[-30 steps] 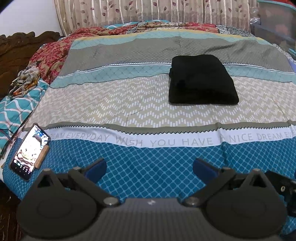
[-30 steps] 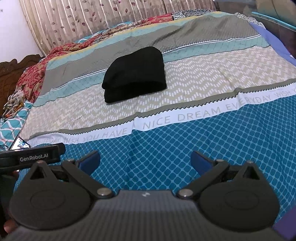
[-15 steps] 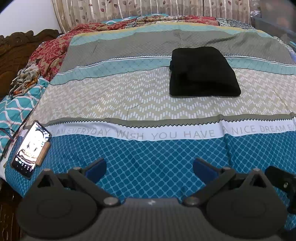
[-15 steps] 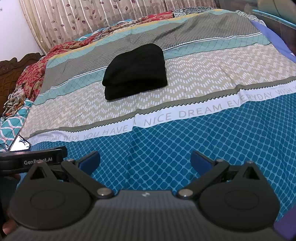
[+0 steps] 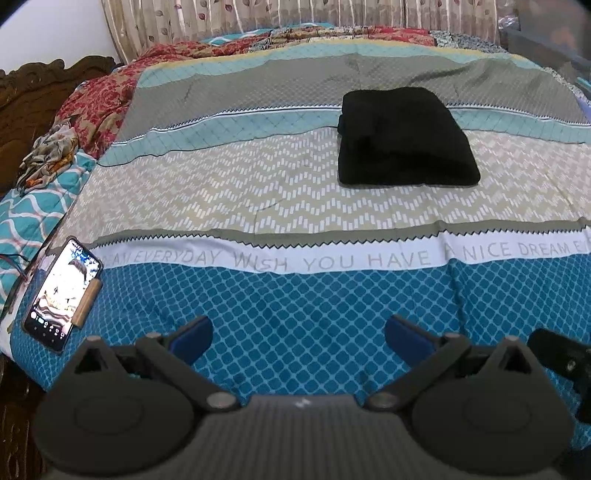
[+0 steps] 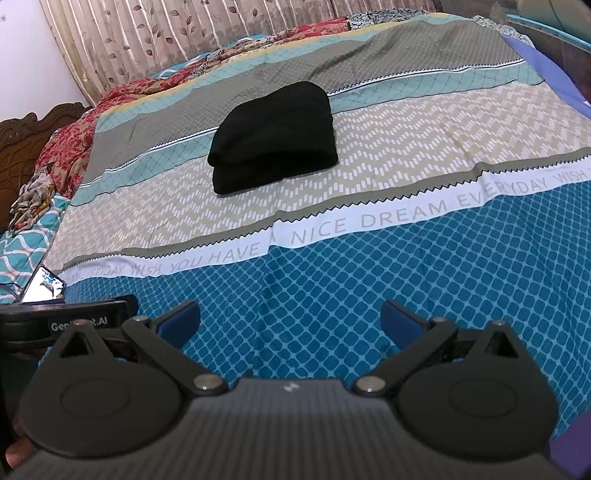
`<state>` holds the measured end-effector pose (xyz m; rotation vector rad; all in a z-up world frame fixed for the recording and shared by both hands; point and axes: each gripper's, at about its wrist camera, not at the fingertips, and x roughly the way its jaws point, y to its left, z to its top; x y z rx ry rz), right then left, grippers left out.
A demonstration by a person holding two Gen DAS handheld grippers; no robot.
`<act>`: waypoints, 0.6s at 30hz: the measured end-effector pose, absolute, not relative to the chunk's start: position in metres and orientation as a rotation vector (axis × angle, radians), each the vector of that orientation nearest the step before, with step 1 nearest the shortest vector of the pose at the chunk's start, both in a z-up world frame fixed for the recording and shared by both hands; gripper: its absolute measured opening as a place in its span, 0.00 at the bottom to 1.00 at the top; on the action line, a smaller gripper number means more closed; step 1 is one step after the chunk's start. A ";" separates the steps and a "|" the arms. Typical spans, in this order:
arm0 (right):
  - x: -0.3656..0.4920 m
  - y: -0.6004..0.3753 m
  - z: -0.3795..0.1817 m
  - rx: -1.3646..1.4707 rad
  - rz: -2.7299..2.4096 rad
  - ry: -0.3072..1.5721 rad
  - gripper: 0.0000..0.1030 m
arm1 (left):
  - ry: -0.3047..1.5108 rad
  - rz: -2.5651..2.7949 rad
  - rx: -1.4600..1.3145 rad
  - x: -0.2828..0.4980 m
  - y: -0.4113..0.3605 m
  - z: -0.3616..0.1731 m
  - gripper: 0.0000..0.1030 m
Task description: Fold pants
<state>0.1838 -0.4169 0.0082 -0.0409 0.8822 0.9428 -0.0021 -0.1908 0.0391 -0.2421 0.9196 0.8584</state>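
Observation:
The black pants (image 5: 402, 138) lie folded into a compact rectangular bundle on the patterned bedspread (image 5: 258, 206), far from both grippers; they also show in the right wrist view (image 6: 275, 136). My left gripper (image 5: 298, 338) is open and empty, hovering over the blue diamond-patterned strip near the bed's front edge. My right gripper (image 6: 290, 323) is open and empty too, over the same blue strip to the right. Part of the left gripper's body (image 6: 74, 321) shows at the left of the right wrist view.
A phone with a lit screen (image 5: 62, 293) lies at the bed's left front corner. Crumpled red and teal bedding (image 5: 88, 110) lies along the left side by a carved wooden headboard (image 5: 33, 96). Curtains (image 5: 295, 14) hang behind the bed.
Both grippers have drawn back slightly and tilted; the pants sit a little farther off in view. The pants themselves have not moved. Both grippers stay open.

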 end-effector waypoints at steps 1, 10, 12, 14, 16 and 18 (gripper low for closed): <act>0.184 -0.417 0.008 -0.041 0.944 0.883 1.00 | 0.913 0.855 -0.242 -0.002 -0.191 0.040 1.00; 0.183 -0.416 0.009 -0.034 0.945 0.883 1.00 | 0.858 0.859 -0.190 -0.004 -0.197 0.053 1.00; 0.183 -0.416 0.009 -0.034 0.943 0.883 1.00 | 0.848 0.860 -0.183 -0.005 -0.197 0.055 1.00; 0.183 -0.416 0.010 -0.032 0.941 0.884 1.00 | 0.841 0.862 -0.176 -0.006 -0.198 0.058 1.00; 0.182 -0.416 0.010 -0.029 0.938 0.883 1.00 | 0.837 0.860 -0.173 -0.006 -0.198 0.059 1.00; 0.181 -0.416 0.011 -0.029 0.938 0.880 1.00 | 0.838 0.861 -0.173 -0.006 -0.198 0.060 1.00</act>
